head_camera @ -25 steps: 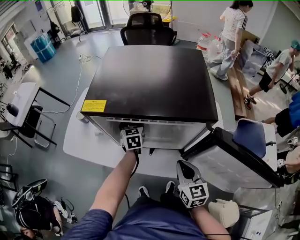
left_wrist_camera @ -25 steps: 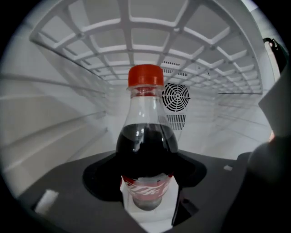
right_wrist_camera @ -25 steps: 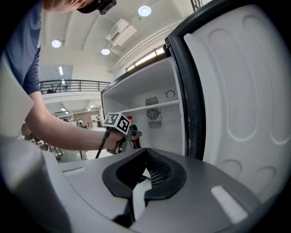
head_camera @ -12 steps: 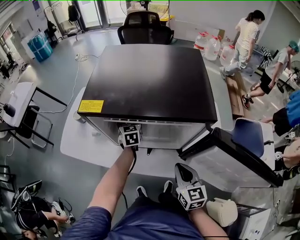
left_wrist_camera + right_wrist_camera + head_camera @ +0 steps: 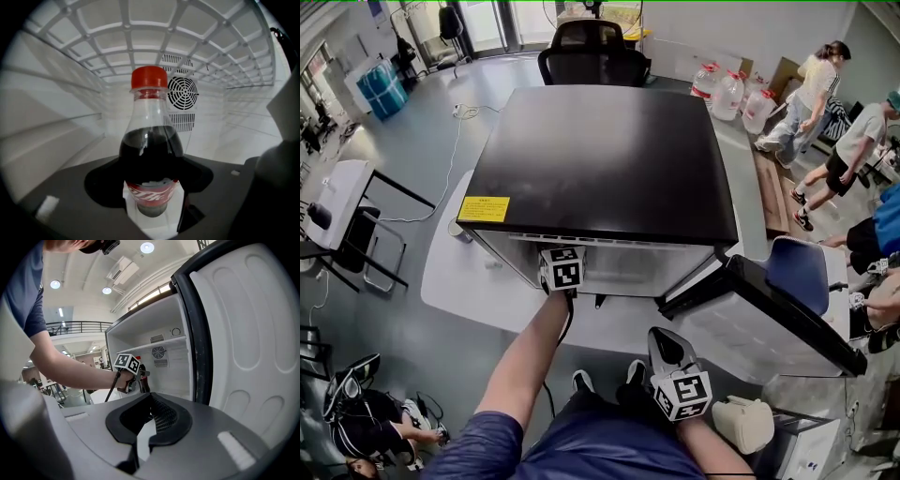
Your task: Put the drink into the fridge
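A cola bottle point(image 5: 150, 154) with a red cap and red label stands upright between the jaws of my left gripper point(image 5: 151, 208), which is shut on its lower body. It is inside the white fridge, under a wire shelf point(image 5: 154, 42), with a round fan grille point(image 5: 183, 93) on the back wall. In the head view the left gripper point(image 5: 562, 268) reaches under the fridge's black top point(image 5: 609, 159), its tips hidden. My right gripper point(image 5: 667, 345) hangs back near my lap, shut with nothing in it. The right gripper view shows the left gripper point(image 5: 133, 376) in the fridge opening.
The fridge door point(image 5: 769, 319) stands swung open to the right. A black office chair point(image 5: 592, 52) is behind the fridge, with water jugs point(image 5: 727, 94) and people walking at the back right. A folding chair point(image 5: 356, 234) is at left, and a pale bag point(image 5: 745, 422) by my right arm.
Both grippers have barely moved; the left one still holds the bottle in the fridge. The people at the back right have walked further right.
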`<state>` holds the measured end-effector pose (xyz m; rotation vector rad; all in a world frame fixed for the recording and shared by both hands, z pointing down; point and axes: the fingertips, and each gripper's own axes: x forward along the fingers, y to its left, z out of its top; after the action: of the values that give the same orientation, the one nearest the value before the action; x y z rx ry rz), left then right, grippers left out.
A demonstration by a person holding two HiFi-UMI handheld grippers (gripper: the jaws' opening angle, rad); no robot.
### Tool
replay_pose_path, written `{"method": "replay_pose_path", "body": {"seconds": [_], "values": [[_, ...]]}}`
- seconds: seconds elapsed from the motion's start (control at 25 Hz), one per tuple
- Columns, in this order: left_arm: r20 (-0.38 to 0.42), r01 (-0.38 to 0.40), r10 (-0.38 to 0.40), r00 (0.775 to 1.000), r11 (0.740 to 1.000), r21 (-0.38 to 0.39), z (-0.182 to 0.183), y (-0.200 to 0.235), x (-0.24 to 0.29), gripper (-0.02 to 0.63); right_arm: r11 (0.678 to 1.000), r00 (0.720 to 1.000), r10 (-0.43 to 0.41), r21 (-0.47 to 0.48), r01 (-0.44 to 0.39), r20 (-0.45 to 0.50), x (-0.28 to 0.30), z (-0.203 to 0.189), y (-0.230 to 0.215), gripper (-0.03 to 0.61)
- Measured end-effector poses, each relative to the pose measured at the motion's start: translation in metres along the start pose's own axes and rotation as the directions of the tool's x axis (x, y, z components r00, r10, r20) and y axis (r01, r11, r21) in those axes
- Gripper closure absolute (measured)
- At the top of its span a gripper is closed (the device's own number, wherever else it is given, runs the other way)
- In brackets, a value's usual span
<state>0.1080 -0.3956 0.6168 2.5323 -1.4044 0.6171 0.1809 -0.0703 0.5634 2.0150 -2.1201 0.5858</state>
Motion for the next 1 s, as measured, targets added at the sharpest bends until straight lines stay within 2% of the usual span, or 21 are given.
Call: {"method": "replay_pose_path", "body": {"seconds": [0.6, 1.0], "values": [[0.014, 0.015, -0.014, 1.000, 0.999, -0.037, -0.009, 0.000, -0.015, 0.293, 0.999, 0.999, 0.039, -0.006, -0.039, 0.012, 0.004, 0.004, 0.009, 0.572], [0.043, 0.020, -0.017, 0.999, 0.998, -0.065, -0.009, 0.004, -0.048, 0.295, 0.996, 0.996, 0.087, -0.029, -0.087, 0.029, 0.016, 0.017, 0.015, 0.572]]}}
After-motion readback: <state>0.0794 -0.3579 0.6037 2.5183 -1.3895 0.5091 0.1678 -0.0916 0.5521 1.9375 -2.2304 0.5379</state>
